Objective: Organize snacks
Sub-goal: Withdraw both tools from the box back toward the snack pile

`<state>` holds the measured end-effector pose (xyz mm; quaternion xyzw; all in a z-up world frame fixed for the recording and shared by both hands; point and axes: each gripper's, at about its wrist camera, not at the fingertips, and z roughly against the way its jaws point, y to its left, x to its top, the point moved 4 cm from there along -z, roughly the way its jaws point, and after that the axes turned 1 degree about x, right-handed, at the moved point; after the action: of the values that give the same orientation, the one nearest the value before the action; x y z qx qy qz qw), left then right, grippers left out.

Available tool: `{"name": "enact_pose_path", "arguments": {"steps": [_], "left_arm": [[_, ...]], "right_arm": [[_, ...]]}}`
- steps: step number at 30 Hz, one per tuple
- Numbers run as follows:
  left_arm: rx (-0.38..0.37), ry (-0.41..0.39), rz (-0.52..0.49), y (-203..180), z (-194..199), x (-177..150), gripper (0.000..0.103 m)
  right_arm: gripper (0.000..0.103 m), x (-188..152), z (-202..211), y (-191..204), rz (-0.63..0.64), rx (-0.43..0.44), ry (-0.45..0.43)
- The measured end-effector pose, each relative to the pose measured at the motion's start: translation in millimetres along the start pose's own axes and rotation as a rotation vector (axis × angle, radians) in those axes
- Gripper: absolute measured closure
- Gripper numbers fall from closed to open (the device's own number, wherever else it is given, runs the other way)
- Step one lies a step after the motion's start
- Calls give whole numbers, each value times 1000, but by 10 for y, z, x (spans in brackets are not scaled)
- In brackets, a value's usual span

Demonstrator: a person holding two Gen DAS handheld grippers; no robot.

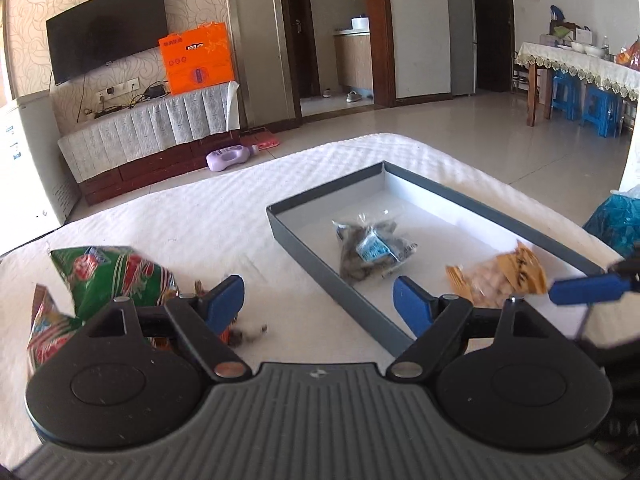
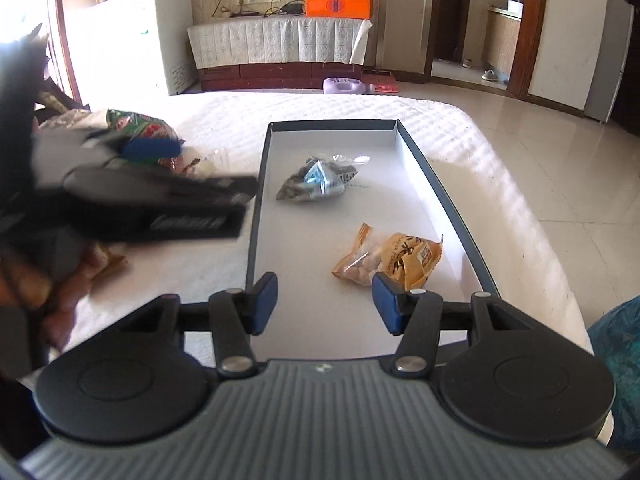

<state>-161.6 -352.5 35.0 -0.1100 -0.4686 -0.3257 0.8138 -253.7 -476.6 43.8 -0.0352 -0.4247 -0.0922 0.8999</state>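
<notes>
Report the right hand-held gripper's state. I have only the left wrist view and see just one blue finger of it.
Observer: The right hand-held gripper is open and empty, over the near end of the tray.
Operator: Place the orange packet relative to it.
Observer: The orange packet lies in the tray just ahead of the gripper's right finger; I cannot tell whether they touch.
Operator: Check under my left hand-held gripper.
Observer: Under the left hand-held gripper, a blurred brownish wrapper lies on the white cloth, left of the tray.
</notes>
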Motion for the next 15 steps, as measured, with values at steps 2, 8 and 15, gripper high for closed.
{"name": "enact_pose_path", "arguments": {"steps": [2, 8, 15], "left_arm": [[2, 10, -17, -76, 113, -68, 18], [37, 48, -49, -243, 363, -273, 18], [79, 99, -81, -201, 487, -558, 18]], "right_arm": [[48, -21, 16, -26, -9, -7, -7], [48, -46, 65, -233, -44, -37, -17], [48, -40, 69, -120, -22, 64, -65]]}}
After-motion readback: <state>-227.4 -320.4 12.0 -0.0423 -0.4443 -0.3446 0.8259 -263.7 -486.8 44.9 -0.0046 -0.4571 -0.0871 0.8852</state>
